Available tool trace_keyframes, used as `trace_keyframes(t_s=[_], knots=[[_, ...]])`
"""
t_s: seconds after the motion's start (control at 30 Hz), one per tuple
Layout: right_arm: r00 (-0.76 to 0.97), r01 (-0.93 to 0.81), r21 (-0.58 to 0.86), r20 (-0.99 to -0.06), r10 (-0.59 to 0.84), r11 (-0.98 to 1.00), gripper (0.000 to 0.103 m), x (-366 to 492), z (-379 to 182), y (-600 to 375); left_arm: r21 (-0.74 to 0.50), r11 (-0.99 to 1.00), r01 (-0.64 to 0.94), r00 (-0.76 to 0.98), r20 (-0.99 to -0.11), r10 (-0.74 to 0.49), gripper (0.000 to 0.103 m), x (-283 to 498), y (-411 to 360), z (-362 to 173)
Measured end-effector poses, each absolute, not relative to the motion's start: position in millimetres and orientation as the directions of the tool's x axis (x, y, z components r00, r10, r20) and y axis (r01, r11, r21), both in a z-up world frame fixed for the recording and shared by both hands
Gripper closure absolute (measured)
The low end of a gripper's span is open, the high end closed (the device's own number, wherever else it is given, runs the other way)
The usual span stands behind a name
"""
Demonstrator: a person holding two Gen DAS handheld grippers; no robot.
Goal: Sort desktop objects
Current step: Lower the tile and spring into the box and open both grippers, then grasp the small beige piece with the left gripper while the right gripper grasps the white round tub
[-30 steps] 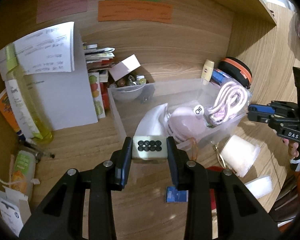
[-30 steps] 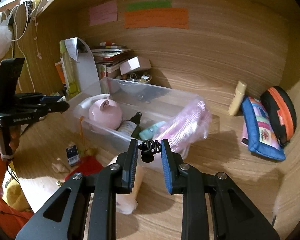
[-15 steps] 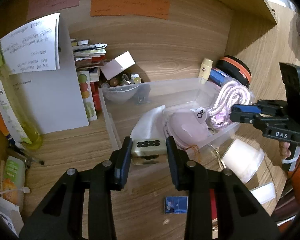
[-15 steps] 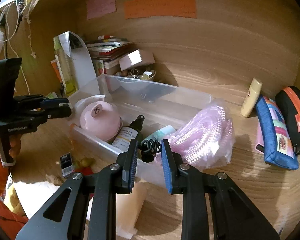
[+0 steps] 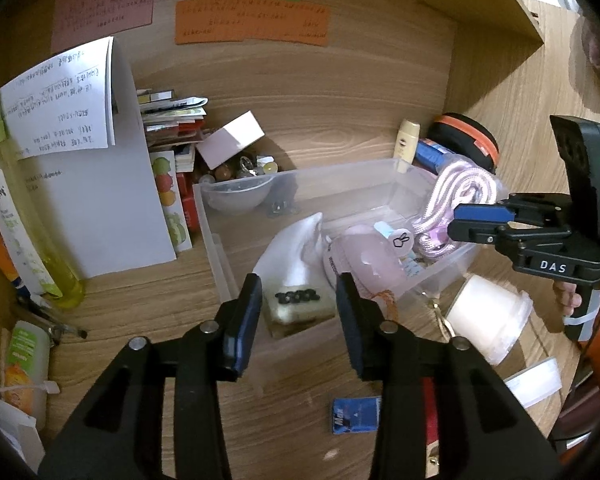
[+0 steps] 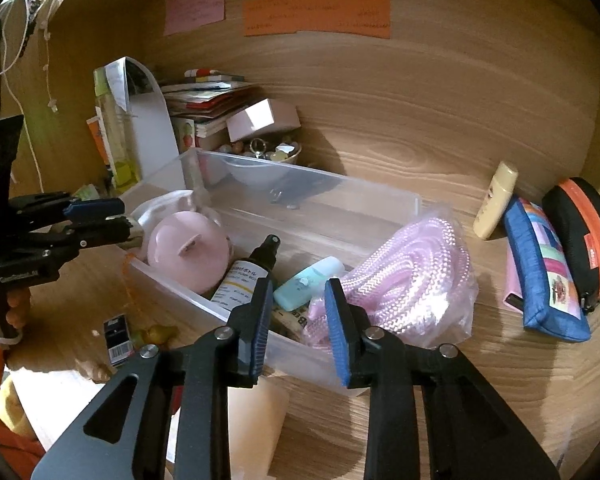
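Note:
A clear plastic bin [image 5: 340,170] stands on the wooden desk, also seen in the right wrist view [image 6: 320,184]. My left gripper [image 5: 298,300] hovers over its near corner with the jaws opening. A cream pad with black dots [image 5: 298,306] lies in the bin between the fingers, touched by neither. My right gripper [image 6: 296,300] hangs over the bin's near wall, jaws opening, nothing between them. Below it lie a black spray bottle [image 6: 248,276], a turquoise bottle [image 6: 308,282], a pink round case [image 6: 188,248] and bagged pink rope [image 6: 412,276].
A white tub [image 5: 488,320] lies on its side and a blue packet [image 5: 356,416] lies on the desk before the bin. A blue pencil case [image 6: 548,276], a black-orange case [image 6: 584,232] and a cream tube [image 6: 496,200] sit right. A trinket bowl [image 6: 260,160], books and a yellow bottle [image 5: 28,240] crowd the back left.
The left jaws have parted and the cream pad has dropped from them into the bin. The right jaws have parted and the black coil tie is gone from between them.

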State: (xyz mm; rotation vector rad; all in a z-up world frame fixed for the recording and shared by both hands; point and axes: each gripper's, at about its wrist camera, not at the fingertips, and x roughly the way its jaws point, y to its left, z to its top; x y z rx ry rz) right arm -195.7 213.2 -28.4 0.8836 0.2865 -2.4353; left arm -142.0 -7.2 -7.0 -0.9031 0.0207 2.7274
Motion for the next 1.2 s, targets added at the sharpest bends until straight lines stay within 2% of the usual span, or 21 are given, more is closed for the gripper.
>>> trace_keyframes(t_s=[0.1,0.17,0.2,0.3,0.53,0.6,0.67,0.83,1.2], knots=[[-0.649,0.538,-0.021,-0.649,-0.398,-0.843,0.077,-194,-27,213,-0.068,-0.958,-0.279,-0.764,-0.589,0.264,0.043,-138,-1,-5],[-0.647,0.537,-0.019,-0.651,-0.397,-0.844,0.073,-192,-25,214,-0.034,-0.960,-0.279,-0.771,-0.588,0.245,0.039,-134,4,-5],[-0.646,0.536,-0.016,-0.651,-0.398,-0.844,0.069,-190,-24,214,-0.014,-0.960,-0.279,-0.773,-0.590,0.233,0.038,-132,7,-6],[-0.644,0.537,-0.006,-0.648,-0.406,-0.844,0.048,-183,-21,216,0.000,-0.959,-0.282,-0.771,-0.595,0.227,0.038,-129,11,-6],[-0.734,0.508,-0.133,-0.583,-0.347,-0.851,0.018,-148,-8,210,-0.018,-0.967,-0.253,-0.795,-0.567,0.218,0.026,-115,6,5],[-0.749,0.500,-0.145,-0.567,-0.342,-0.854,0.017,-139,-4,211,-0.014,-0.970,-0.243,-0.805,-0.555,0.210,0.017,-109,6,8],[-0.749,0.502,-0.139,-0.563,-0.349,-0.853,0.016,-133,-3,213,-0.003,-0.972,-0.235,-0.815,-0.544,0.198,0.013,-103,7,9],[-0.752,0.489,-0.129,-0.564,-0.342,-0.863,0.014,-116,-6,220,0.014,-0.973,-0.231,-0.818,-0.544,0.187,0.013,-90,9,9],[-0.705,0.528,-0.059,-0.587,-0.398,-0.847,0.014,-74,-22,237,-0.008,-0.975,-0.224,-0.778,-0.601,0.183,0.013,-64,11,-16]])
